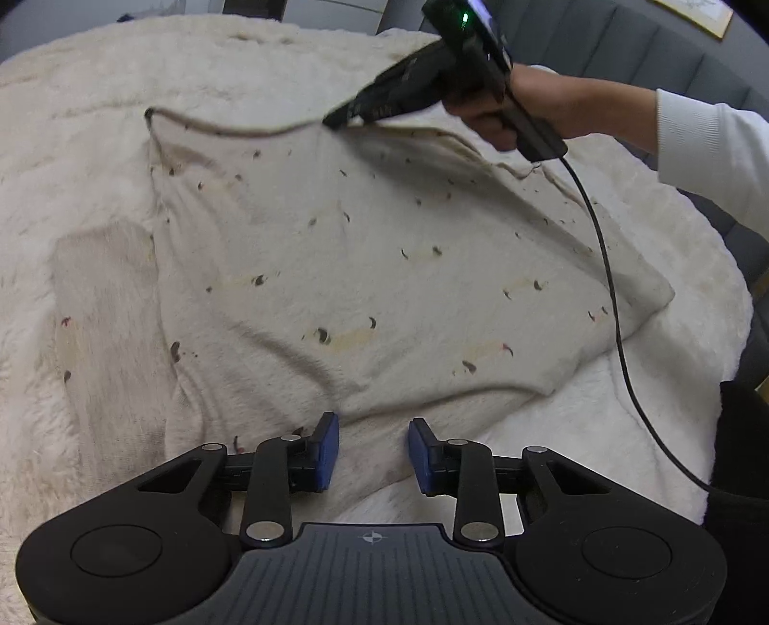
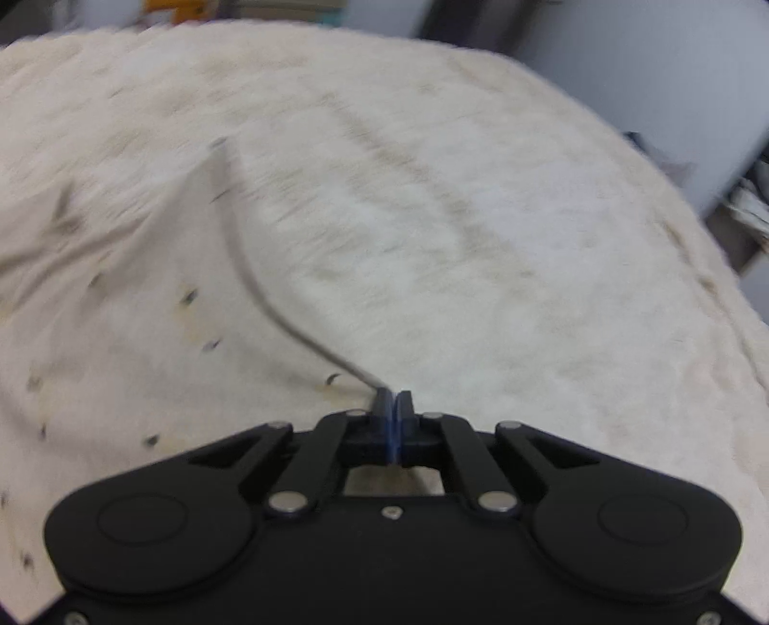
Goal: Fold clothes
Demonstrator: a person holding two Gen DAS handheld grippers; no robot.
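Note:
A cream garment (image 1: 360,269) with small dark and yellow prints lies spread on a fluffy white blanket (image 1: 96,72). My left gripper (image 1: 374,452) hovers at the garment's near edge, its blue pads (image 1: 327,452) apart, with cloth showing in the gap and nothing pinched. My right gripper (image 1: 331,121), held by a hand (image 1: 485,115), is at the garment's far edge. In the blurred right wrist view its pads (image 2: 394,401) are pressed together on the dark-trimmed hem (image 2: 240,250), which is lifted off the blanket (image 2: 480,240).
A black cable (image 1: 610,269) runs from the right gripper down across the garment's right side. A white sleeve (image 1: 711,149) reaches in from the right. Grey upholstery (image 1: 649,43) stands behind the blanket, and a dark shape (image 1: 745,432) is at the right edge.

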